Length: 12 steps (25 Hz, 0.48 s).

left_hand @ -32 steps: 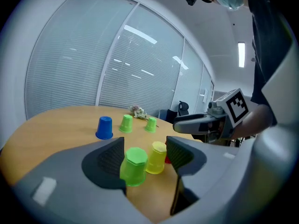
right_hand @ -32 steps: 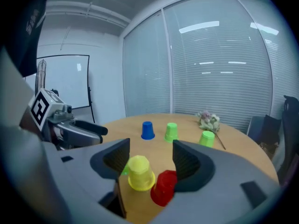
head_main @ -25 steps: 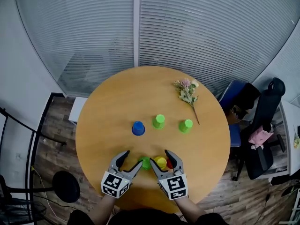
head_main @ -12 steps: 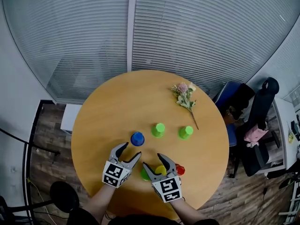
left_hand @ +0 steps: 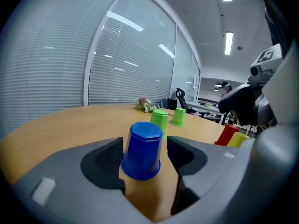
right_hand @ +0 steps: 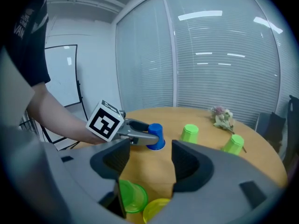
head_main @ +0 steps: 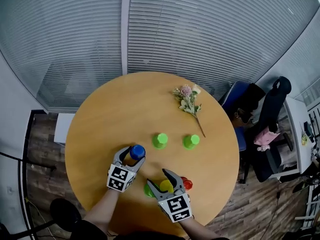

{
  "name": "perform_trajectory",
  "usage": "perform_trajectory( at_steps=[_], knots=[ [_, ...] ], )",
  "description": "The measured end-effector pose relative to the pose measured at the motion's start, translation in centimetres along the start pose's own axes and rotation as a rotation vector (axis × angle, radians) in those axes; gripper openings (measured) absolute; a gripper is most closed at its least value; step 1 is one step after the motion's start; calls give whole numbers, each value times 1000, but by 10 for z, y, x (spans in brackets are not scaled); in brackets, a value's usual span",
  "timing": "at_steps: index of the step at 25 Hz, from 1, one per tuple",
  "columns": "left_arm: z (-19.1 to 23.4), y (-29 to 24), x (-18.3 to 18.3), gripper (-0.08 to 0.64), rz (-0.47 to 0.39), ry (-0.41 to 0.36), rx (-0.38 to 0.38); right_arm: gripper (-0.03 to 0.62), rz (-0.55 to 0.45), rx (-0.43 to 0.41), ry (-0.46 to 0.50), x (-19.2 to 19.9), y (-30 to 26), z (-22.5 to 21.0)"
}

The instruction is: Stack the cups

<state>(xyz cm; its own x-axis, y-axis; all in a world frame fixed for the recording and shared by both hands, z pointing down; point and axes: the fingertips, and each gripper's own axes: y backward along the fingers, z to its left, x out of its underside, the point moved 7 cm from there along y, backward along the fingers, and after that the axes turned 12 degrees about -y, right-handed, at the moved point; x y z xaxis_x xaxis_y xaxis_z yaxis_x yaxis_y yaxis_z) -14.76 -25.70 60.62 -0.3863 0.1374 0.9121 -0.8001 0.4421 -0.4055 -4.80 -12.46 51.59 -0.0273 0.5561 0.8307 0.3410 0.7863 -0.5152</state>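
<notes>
Left gripper view: blue cup [left_hand: 141, 148] upturned on bench [left_hand: 65, 120], between open, unclamped jaws.
Right gripper view: jaws apart, empty; green cup [right_hand: 130, 196], yellow cup [right_hand: 156, 211] beneath them.
Risk: off-centre squeeze may tip blue cup.

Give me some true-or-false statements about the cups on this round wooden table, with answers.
The upside-down blue plastic cup stands between the left gripper's jaws. True.
The right gripper is shut on a cup. False: its jaws stand apart.
Two upside-down light green plastic cups stand apart on the round wooden table. True.
The dried flower sprig lies inside a cup. False: it lies on the bare tabletop.
</notes>
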Motion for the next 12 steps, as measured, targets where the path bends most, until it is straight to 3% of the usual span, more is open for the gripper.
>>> perform_trajectory(
  at_steps=[6,12],
  knots=[
    [-3,-6,-3,238,10,-22,3,259,-13,19,-7,5,15,-4],
    [-18,17,-37,238,-45,-45,8,259,-51,33,-9,5,39,-5]
  ],
)
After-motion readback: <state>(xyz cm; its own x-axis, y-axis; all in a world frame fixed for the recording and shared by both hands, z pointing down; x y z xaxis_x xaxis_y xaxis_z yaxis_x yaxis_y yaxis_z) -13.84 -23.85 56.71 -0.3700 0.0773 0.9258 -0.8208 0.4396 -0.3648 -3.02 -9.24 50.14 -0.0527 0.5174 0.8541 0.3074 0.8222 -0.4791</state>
